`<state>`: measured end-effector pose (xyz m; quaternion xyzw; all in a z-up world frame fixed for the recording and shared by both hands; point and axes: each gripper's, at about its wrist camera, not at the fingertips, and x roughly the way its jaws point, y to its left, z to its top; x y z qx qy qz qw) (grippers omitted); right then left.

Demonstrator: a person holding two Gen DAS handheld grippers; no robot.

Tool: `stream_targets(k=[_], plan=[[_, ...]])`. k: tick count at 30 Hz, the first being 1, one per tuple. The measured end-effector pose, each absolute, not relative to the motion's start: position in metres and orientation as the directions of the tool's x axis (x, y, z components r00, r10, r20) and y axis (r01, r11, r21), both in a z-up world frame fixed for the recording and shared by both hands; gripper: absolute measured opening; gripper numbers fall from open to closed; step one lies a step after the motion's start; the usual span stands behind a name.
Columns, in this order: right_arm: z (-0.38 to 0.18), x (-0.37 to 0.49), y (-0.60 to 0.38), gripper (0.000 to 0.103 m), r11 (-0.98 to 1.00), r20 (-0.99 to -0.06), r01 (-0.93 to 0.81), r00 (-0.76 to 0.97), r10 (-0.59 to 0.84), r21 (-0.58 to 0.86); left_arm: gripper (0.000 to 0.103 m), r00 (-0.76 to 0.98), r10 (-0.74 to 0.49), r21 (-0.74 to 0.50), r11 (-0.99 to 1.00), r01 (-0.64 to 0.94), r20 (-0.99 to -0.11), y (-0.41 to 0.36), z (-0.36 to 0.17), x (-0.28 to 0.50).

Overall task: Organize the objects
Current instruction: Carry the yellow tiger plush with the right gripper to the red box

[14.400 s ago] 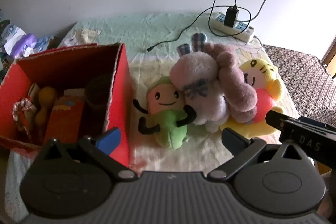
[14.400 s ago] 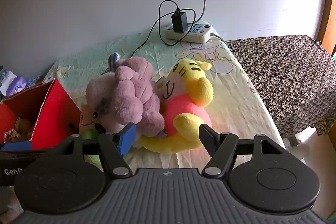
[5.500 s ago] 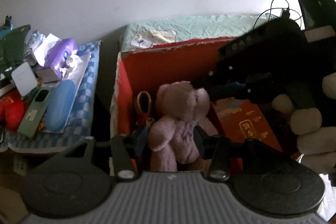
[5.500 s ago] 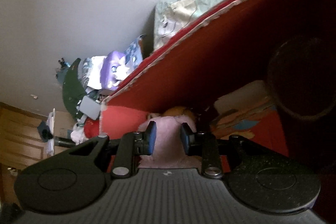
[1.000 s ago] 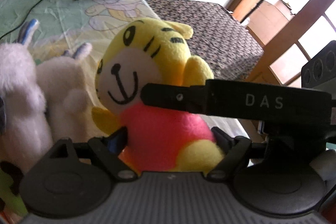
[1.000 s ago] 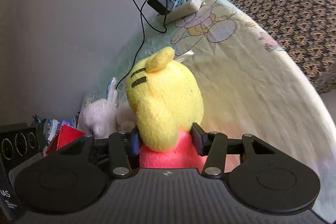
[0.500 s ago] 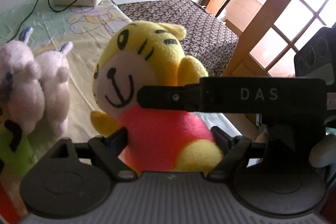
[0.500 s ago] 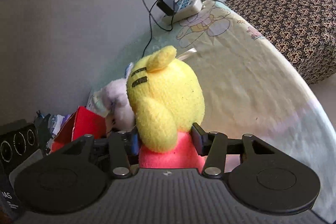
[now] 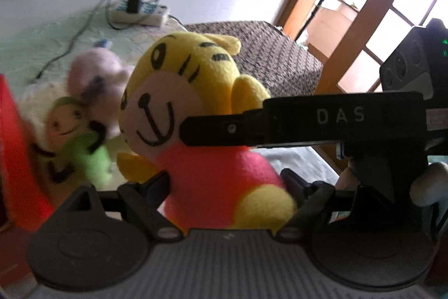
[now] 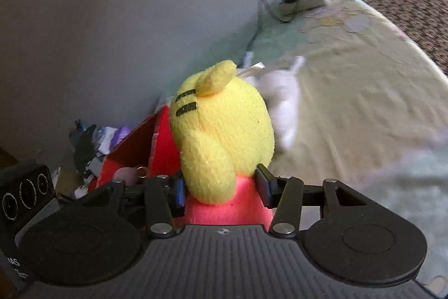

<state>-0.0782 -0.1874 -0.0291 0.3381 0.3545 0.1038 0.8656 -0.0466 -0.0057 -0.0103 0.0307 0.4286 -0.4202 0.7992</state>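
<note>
Plush tiger [image 9: 193, 114] – yellow with a pink shirt – is held up in the air between both grippers, above the sheet-covered bed [image 10: 350, 91]. Left gripper [image 9: 224, 184] has its jaws on either side of the pink belly, squeezing it low down, and the toy faces this camera with its grin and black stripes showing. Right gripper [image 10: 221, 188] pinches the same toy from the other side, so its camera only gets the back of the yellow head and one ear, with the blue-padded fingers [image 10: 179, 191] pressed into the pink part just under the head. From the left view the right gripper's long black finger, the one marked DAS, crosses in front of the tiger's neck. Behind the tiger, down on the bed, lie a green plush with a smiley face [image 9: 75, 136] and a pale pinkish-white bunny plush [image 9: 95, 74], touching each other, both blurry. A red cardboard box [image 10: 134, 150] sits off to the left of the toys; something pinkish shows inside it, though I can't tell what. At the far end of the bed a white power strip [image 9: 140, 13] with a black charger plugged in rests near the wall, cable looping around it.
</note>
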Motion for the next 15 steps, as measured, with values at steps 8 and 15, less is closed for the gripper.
stream_targets(k=[8,15], plan=[[-0.003,-0.062,-0.131,0.051,0.762,-0.484,-0.043,0.749,0.453,0.646,0.082,0.368,-0.649,-0.3,0.685,0.664,-0.665,0.057,0.014,-0.053],[0.013,-0.04,-0.085,0.051,0.765,-0.42,-0.124,0.775,0.473,0.632,0.082,0.451,-0.641,-0.264,0.713,0.649,-0.621,0.104,0.033,-0.038]])
